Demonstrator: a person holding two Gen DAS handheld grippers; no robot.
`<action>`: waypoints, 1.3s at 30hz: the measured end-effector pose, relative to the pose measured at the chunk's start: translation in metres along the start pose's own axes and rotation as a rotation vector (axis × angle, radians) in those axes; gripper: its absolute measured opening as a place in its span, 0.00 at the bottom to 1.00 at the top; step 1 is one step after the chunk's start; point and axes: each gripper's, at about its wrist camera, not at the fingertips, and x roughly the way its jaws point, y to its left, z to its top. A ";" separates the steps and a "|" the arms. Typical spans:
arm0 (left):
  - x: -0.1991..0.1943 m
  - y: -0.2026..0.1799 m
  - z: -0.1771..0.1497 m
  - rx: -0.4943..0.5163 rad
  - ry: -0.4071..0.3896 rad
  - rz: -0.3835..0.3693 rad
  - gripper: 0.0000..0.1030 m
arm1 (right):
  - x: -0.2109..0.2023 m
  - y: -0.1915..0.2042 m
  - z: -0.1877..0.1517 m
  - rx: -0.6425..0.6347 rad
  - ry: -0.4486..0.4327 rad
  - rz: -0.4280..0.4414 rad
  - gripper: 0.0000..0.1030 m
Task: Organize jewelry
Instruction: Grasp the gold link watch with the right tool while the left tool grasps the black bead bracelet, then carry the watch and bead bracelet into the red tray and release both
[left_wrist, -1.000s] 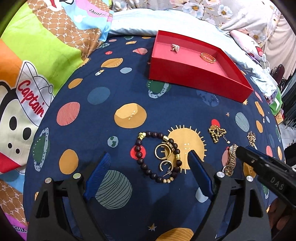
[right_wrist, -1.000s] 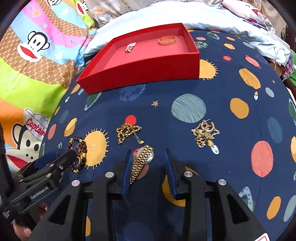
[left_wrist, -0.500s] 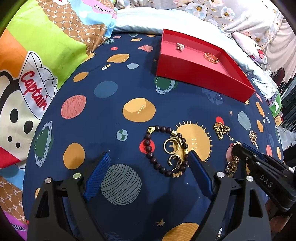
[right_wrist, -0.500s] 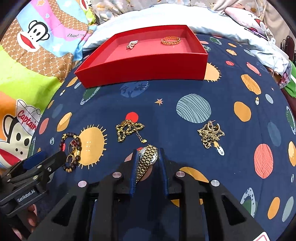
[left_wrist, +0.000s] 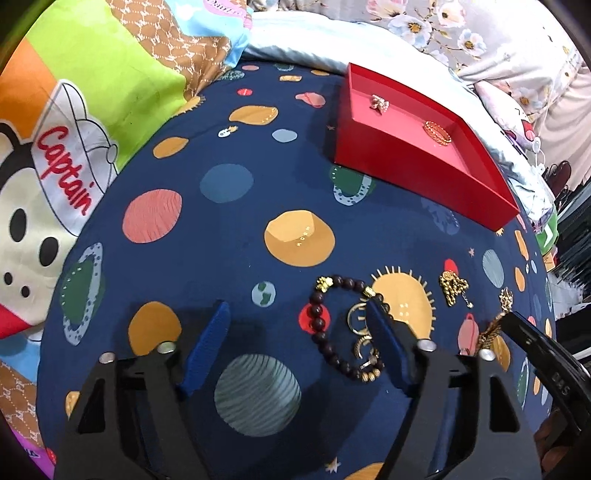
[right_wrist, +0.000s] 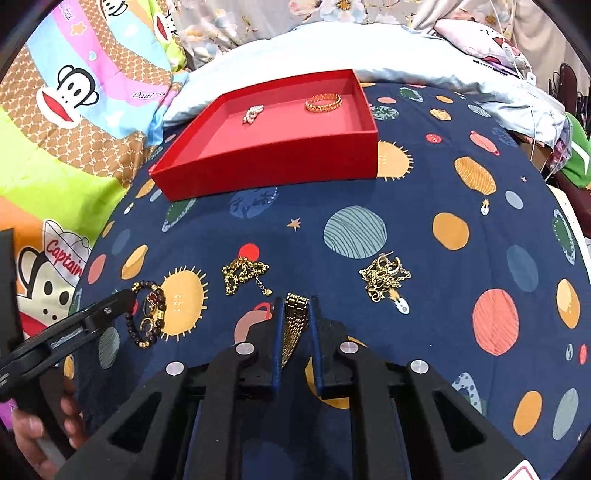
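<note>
The right gripper (right_wrist: 295, 306) has just been closing, and its blue pads now clench the gold metal watch band (right_wrist: 294, 325), probably to carry it to the shallow red cardboard tray (right_wrist: 266, 162), where a gold ring (right_wrist: 324, 102) and a small pearl piece (right_wrist: 252, 113) already lie. The left gripper (left_wrist: 295, 325) has been closing too but is not clenched; one finger reaches over the dark beaded bracelet (left_wrist: 332, 328). Whether it touches the beads, I cannot tell. Two tangled gold chains (right_wrist: 243, 275) wait on the navy planet-print cloth (right_wrist: 406, 206).
</note>
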 end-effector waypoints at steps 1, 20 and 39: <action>0.000 0.000 0.001 0.006 -0.009 0.007 0.64 | -0.002 0.000 0.001 0.001 -0.002 0.003 0.11; -0.006 -0.029 0.005 0.111 -0.034 -0.069 0.07 | -0.017 -0.003 0.005 0.007 -0.023 0.028 0.11; -0.081 -0.060 0.011 0.158 -0.149 -0.200 0.07 | -0.081 -0.014 0.008 0.014 -0.158 0.082 0.11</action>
